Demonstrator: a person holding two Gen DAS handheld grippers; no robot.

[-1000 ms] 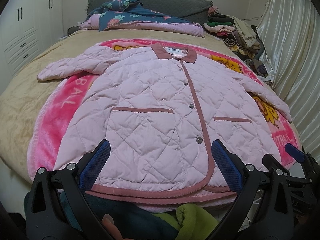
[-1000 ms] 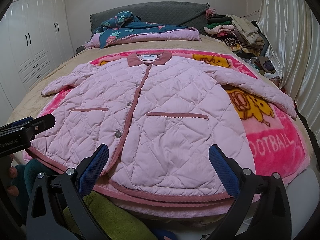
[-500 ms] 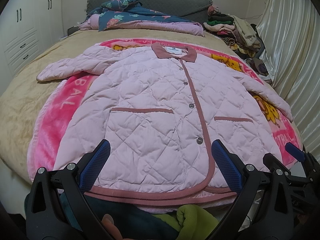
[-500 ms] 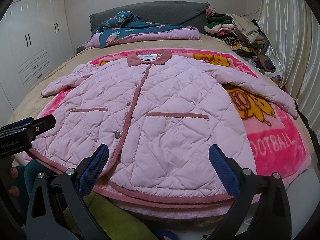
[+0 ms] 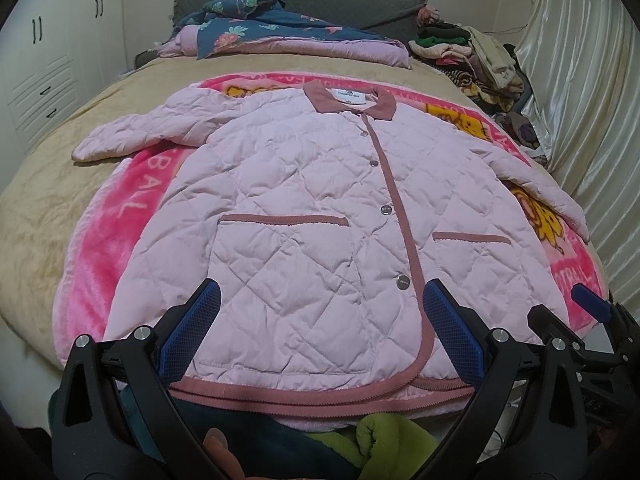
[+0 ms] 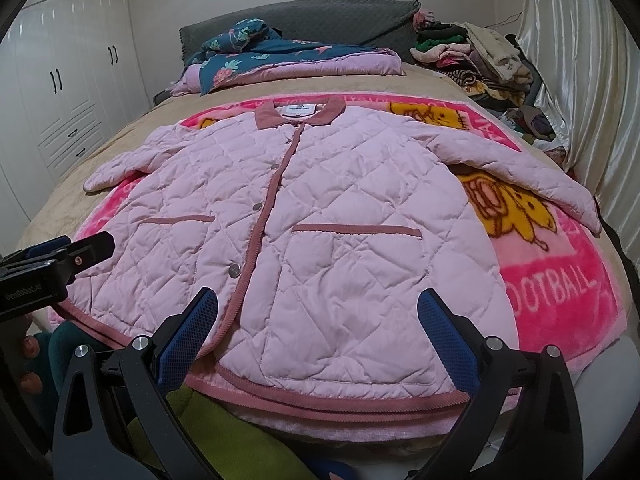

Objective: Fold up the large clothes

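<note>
Over the last second almost nothing changed: my view of the quilted pink jacket (image 5: 304,216) drifted only slightly, and the garment itself lay exactly as it had. It was spread flat, front up and buttoned, on the pink football blanket (image 5: 100,248) covering the bed (image 5: 36,208), collar toward the headboard, both sleeves stretched outward from the body. I judged from this that folding had not begun; I was still lining up at the hem.

My left hand-held gripper (image 5: 320,332) hovered with jaws wide apart over the hem on the jacket's button side, holding nothing. My right hand-held gripper (image 6: 316,336) was likewise spread open and empty above the hem, nearer the other pocket.

The hem's lowest edge dipped behind the gripper frames, so I could not tell whether the fingers touched fabric. Green and dark teal cloth (image 6: 224,436) below the hem was cut off. Beyond the collar, the heap of clothes (image 5: 476,56) was too jumbled to sort out.
</note>
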